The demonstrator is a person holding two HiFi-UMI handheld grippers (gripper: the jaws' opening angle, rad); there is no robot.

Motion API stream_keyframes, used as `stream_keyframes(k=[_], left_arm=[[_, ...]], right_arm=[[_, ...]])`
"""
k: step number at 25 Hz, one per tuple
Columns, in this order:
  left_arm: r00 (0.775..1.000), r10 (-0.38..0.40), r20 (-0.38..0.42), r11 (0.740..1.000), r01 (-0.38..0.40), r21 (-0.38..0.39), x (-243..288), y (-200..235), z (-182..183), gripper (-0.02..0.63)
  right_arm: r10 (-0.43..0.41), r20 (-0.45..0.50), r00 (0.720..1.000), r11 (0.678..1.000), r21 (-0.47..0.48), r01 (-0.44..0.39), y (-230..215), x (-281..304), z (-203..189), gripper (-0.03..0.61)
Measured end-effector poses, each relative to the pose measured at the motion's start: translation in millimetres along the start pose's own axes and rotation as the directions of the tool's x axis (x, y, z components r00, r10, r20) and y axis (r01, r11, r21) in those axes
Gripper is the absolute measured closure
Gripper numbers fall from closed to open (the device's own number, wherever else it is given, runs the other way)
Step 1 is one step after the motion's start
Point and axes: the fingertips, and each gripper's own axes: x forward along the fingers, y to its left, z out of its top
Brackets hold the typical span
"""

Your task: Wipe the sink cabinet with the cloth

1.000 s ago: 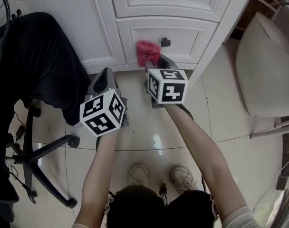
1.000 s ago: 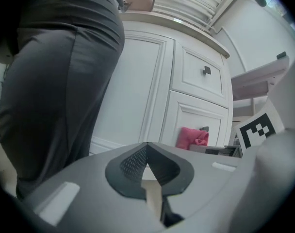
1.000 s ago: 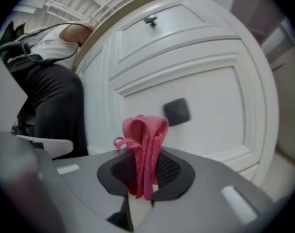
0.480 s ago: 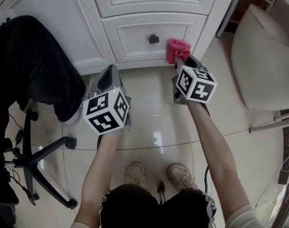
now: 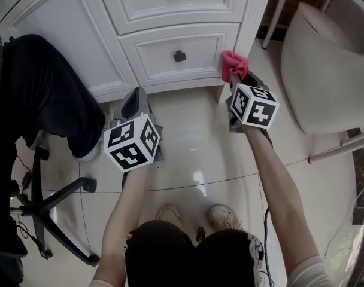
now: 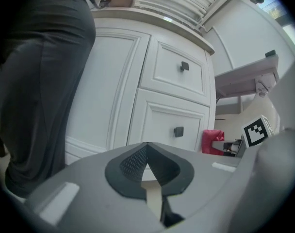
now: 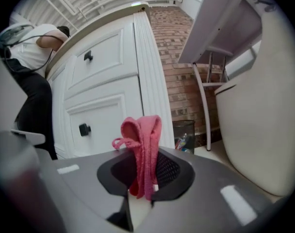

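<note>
The white sink cabinet [image 5: 170, 17] fills the top of the head view, with a lower drawer [image 5: 181, 54] and its dark knob [image 5: 179, 56]. My right gripper [image 5: 237, 78] is shut on a pink cloth [image 5: 234, 64], which sits at the cabinet's fluted right corner post [image 5: 249, 17] near the floor. In the right gripper view the pink cloth [image 7: 142, 152] stands bunched up between the jaws. My left gripper [image 5: 134, 103] hangs low before the cabinet door [image 5: 56, 34], shut with nothing in it. The left gripper view shows the pink cloth [image 6: 212, 141] to the right.
A person in dark trousers [image 5: 44, 94] stands at the cabinet's left. An office chair base [image 5: 50, 202] is at the lower left. A cream chair [image 5: 325, 76] stands at the right. A small bin [image 7: 185, 134] sits by a brick wall [image 7: 172, 57]. Glossy tile floor [image 5: 194, 154] lies below.
My right gripper has carried the pink cloth to the right along the lower drawer front, from left of the knob to the cabinet's right corner post. The left gripper has hardly moved.
</note>
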Motion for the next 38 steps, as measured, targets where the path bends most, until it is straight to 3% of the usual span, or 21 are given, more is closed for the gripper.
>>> stream_keyframes(k=[3, 6, 9, 11, 16, 20, 28, 38], left_arm=[[0.998, -0.036, 0.053, 0.999, 0.036, -0.002, -11.4, -16.9, 45.0, 0.598], [0.992, -0.068, 0.105, 0.998, 0.068, 0.008, -43.5, -40.9, 108.4, 0.598], [0.983, -0.083, 0.162, 0.996, 0.078, 0.036, -96.6, -65.6, 175.2, 0.598], [0.976, -0.095, 0.196, 0.995, 0.090, 0.035, -133.7, -81.5, 201.9, 0.598], [0.969, -0.084, 0.233, 0.995, 0.068, 0.077, -201.6, -107.1, 202.5, 0.598], [0.959, -0.080, 0.271, 0.996, 0.089, -0.021, -227.8, -112.1, 197.3, 0.598], [0.964, -0.112, 0.241, 0.990, 0.089, 0.107, -221.2, -134.3, 189.8, 0.598], [0.961, -0.117, 0.252, 0.991, 0.099, 0.085, -226.6, -131.1, 193.1, 0.598]], right_arm=[[-0.001, 0.096, 0.995, 0.998, 0.055, -0.004, 22.1, -21.9, 59.2, 0.520], [-0.020, 0.161, 0.987, 0.979, 0.205, -0.014, 50.2, -67.4, 115.4, 0.518], [0.023, 0.193, 0.981, 0.942, 0.324, -0.085, 89.5, -127.5, 158.9, 0.517], [0.070, 0.211, 0.975, 0.935, 0.326, -0.137, 116.0, -166.2, 177.9, 0.517], [0.119, 0.205, 0.971, 0.975, 0.162, -0.154, 160.8, -248.7, 175.2, 0.514], [0.135, 0.184, 0.974, 0.990, 0.027, -0.142, 164.0, -278.4, 176.0, 0.514], [0.073, 0.220, 0.973, 0.997, -0.035, -0.067, 151.6, -281.3, 179.9, 0.518], [0.104, 0.230, 0.968, 0.994, -0.046, -0.096, 158.3, -291.5, 176.6, 0.518]])
